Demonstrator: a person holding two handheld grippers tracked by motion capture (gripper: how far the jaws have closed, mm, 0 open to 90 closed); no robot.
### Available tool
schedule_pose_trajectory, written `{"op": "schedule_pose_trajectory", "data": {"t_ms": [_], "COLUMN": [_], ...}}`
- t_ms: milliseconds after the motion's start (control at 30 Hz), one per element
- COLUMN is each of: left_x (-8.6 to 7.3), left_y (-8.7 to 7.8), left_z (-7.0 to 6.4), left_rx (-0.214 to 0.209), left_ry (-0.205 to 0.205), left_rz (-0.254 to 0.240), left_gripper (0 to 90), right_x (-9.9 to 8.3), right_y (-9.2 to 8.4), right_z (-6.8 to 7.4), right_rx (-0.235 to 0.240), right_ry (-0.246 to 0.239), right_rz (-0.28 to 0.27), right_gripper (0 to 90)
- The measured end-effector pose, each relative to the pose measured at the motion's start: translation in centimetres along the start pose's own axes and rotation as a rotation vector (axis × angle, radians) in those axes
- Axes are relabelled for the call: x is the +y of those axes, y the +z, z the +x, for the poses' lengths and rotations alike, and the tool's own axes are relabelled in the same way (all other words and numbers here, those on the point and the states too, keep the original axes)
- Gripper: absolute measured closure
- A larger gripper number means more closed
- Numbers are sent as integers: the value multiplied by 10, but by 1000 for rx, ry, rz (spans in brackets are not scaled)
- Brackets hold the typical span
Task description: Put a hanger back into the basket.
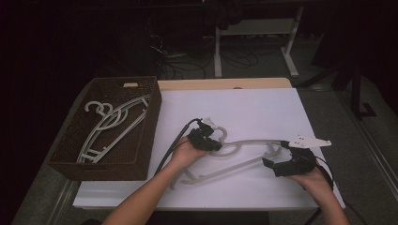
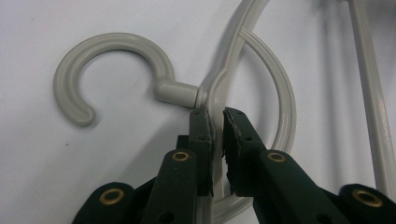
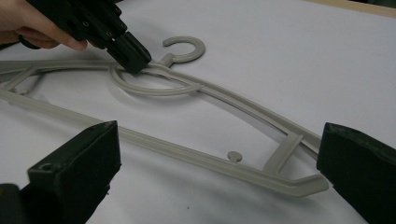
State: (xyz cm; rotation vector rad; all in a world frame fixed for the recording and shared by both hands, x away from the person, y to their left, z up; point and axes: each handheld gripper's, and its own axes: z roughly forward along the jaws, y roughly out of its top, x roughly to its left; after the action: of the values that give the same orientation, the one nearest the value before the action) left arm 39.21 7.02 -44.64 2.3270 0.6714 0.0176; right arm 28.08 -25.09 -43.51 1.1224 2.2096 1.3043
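**HANGER PICK-UP: LEFT GRIP SET, RIGHT GRIP PENDING**

Grey plastic hanger (image 1: 234, 154) flat on the white table (image 1: 263, 108), near the middle toward the front edge, hook (image 2: 112, 70) pointing to the far side. Well apart from the wicker basket (image 1: 141, 154) at the left edge, which already holds other hangers (image 1: 112, 124) of the same kind.

Left gripper (image 2: 217, 116): jaws clamped on the hanger's neck, just below the hook joint, thin rib pinched between both pads. Confirmed from the right gripper view, black jaws pressed down at the top of the inner arc.

Right gripper (image 1: 274, 164): jaws wide apart, holding nothing, positioned at the hanger's right end, straddling the shoulder and lower bar without touching.

Judged step: securing the hanger at two points ahead of a lift, probably for transfer to the basket.

Next move, as judged: advance right jaws over the end bar, close, then raise both grips together, level, to avoid twisting the flexible frame or slipping off the narrow neck.
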Motion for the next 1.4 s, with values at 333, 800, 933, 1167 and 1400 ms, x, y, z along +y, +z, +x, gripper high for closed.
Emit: {"op": "schedule_pose_trajectory", "data": {"t_ms": [333,800,933,1167,1400], "left_x": [-21,-53,-53,-53,-53], "left_y": [-49,-70,-68,-68,-66], "left_z": [7,4,3,3,4], "left_rx": [-29,-56,-58,-59,-53], "left_ry": [-52,-105,-98,-93,-93], "left_rz": [-96,-149,-146,-137,-125], "left_gripper": [430,264,263,263,264], "right_x": [3,12,11,8,5], "right_y": [-3,8,11,20,22], "right_z": [-4,-4,-5,-5,-5], "right_rx": [-32,-76,-88,-101,-91], "right_ry": [29,71,67,49,49], "right_rz": [36,168,189,225,242], "right_gripper": [118,842,891,891,892]}}
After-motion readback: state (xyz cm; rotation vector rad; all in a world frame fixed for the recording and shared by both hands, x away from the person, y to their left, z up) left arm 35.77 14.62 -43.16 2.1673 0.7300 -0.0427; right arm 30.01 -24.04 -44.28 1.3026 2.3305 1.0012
